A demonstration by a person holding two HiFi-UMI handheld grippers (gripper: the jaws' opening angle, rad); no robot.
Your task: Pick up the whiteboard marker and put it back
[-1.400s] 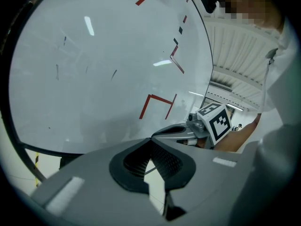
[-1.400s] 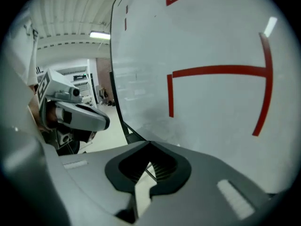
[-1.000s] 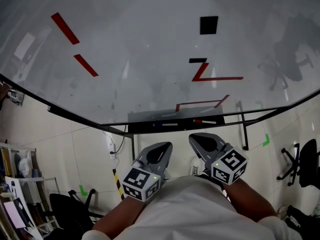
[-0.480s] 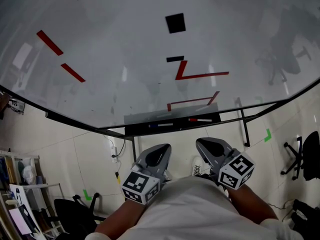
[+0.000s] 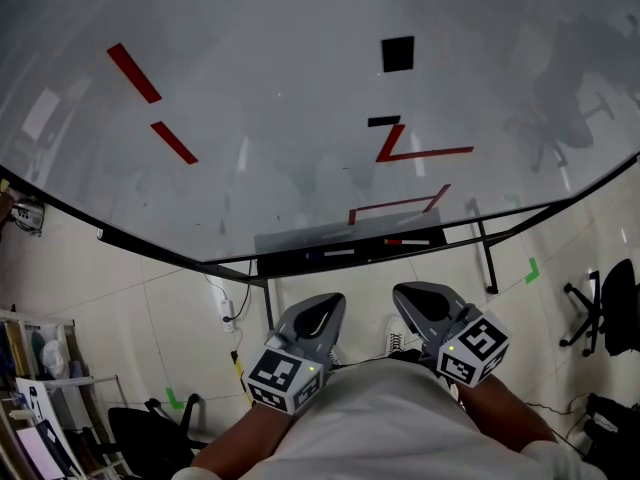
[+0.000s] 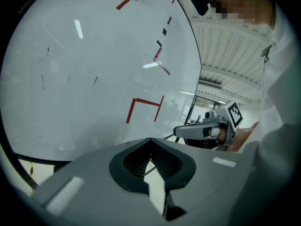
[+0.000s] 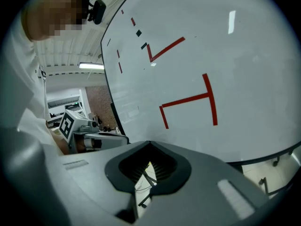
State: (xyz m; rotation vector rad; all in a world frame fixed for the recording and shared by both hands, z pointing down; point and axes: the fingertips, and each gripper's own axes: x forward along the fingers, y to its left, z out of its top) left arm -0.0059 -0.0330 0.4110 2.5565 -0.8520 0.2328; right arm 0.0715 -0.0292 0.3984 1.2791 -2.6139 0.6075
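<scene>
The whiteboard (image 5: pixel 300 88) carries red lines and black squares. Along its lower edge runs a dark tray (image 5: pixel 290 263) holding a red-ended marker (image 5: pixel 408 241) and a paler marker (image 5: pixel 331 254). Both grippers hang below the tray, close to the person's body, well apart from the markers. My left gripper (image 5: pixel 325 304) is shut with nothing in it, as is my right gripper (image 5: pixel 408 294). In the left gripper view the shut left gripper (image 6: pixel 150 141) points at the board, with the right gripper (image 6: pixel 207 132) beside it. The right gripper view shows the shut right gripper (image 7: pixel 149 144) and the left gripper (image 7: pixel 89 136).
A board stand leg (image 5: pixel 486 258) drops to the tiled floor. Office chairs stand at the right (image 5: pixel 608 320) and lower left (image 5: pixel 140 430). A shelf with papers (image 5: pixel 35 408) is at the far left. Green tape (image 5: pixel 532 271) marks the floor.
The head view has shifted, so the board's marks now sit further right in the picture. Both grippers stay shut, low near the body.
</scene>
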